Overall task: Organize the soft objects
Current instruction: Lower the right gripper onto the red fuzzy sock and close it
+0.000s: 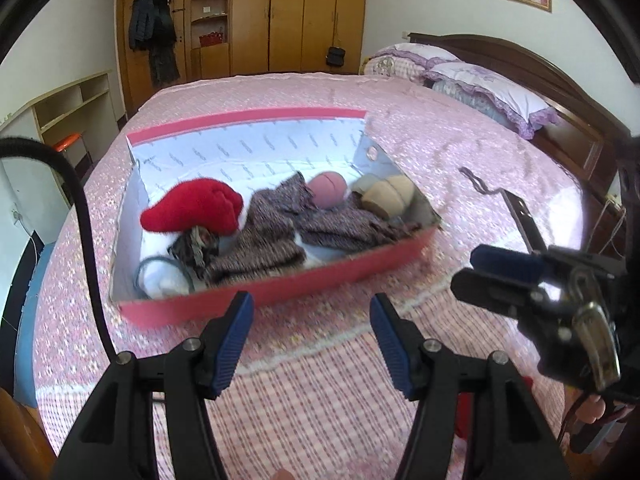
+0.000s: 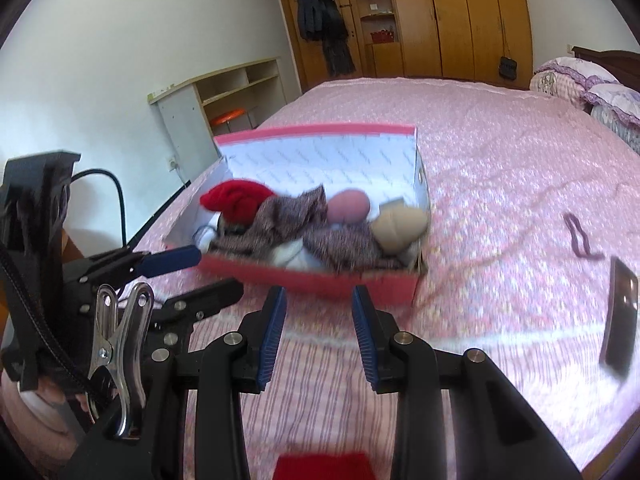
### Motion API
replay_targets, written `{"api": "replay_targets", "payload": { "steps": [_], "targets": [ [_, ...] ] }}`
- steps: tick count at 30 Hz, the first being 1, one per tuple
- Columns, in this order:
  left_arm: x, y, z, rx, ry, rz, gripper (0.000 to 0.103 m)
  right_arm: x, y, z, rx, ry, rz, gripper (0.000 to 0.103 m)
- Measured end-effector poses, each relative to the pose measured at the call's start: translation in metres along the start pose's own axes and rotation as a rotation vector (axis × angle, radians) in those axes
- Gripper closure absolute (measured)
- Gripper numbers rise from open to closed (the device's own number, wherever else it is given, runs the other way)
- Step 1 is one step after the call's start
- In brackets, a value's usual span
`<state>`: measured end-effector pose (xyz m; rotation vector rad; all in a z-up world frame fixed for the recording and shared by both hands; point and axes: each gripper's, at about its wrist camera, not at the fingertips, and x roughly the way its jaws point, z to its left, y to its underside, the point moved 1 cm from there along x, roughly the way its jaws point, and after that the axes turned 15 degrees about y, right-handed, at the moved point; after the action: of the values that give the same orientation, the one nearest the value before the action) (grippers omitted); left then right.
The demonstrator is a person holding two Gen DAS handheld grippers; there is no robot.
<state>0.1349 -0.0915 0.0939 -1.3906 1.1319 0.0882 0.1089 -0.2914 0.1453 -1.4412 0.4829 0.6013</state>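
Note:
A pink shoebox (image 1: pixel 280 292) (image 2: pixel 312 280) sits open on the pink bedspread. It holds a red knit item (image 1: pixel 200 208) (image 2: pixel 236 200), a brown-purple knit cloth (image 1: pixel 280 232) (image 2: pixel 296 216), a pink sock ball (image 1: pixel 328 190) (image 2: pixel 348 206), a beige sock ball (image 1: pixel 388 196) (image 2: pixel 398 226) and white cloth (image 1: pixel 168 280). My left gripper (image 1: pixel 312 320) is open and empty, just short of the box's near wall. My right gripper (image 2: pixel 318 308) is open and empty, also before the box. Each gripper shows in the other's view (image 1: pixel 492 276) (image 2: pixel 192 276).
A dark hair band (image 2: pixel 580 240) (image 1: pixel 476 184) and a dark phone-like slab (image 2: pixel 620 316) (image 1: pixel 524 220) lie on the bed right of the box. Pillows (image 1: pixel 492 88) and a headboard stand far right. A wardrobe (image 1: pixel 280 16) and shelves (image 2: pixel 232 88) stand behind. Red cloth (image 2: pixel 324 466) lies at the bottom edge.

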Motion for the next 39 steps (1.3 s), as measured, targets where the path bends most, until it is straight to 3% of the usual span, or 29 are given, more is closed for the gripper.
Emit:
{"api": "replay_targets", "payload": {
  "steps": [25,34,39],
  "targets": [
    [0.003,0.068,-0.057,0.009,0.161,0.122,0.039,-0.047,0.104,-0.040,0.116,0.093,0.144,0.068],
    [0.016,0.080,-0.068,-0.065,0.285,0.178,0.039,-0.043,0.119,-0.050,0.214,0.050,0.195,0.068],
    [0.018,0.080,-0.070,-0.072,0.292,0.180,0.040,-0.047,0.120,-0.055,0.263,0.031,0.217,0.068]
  ]
}}
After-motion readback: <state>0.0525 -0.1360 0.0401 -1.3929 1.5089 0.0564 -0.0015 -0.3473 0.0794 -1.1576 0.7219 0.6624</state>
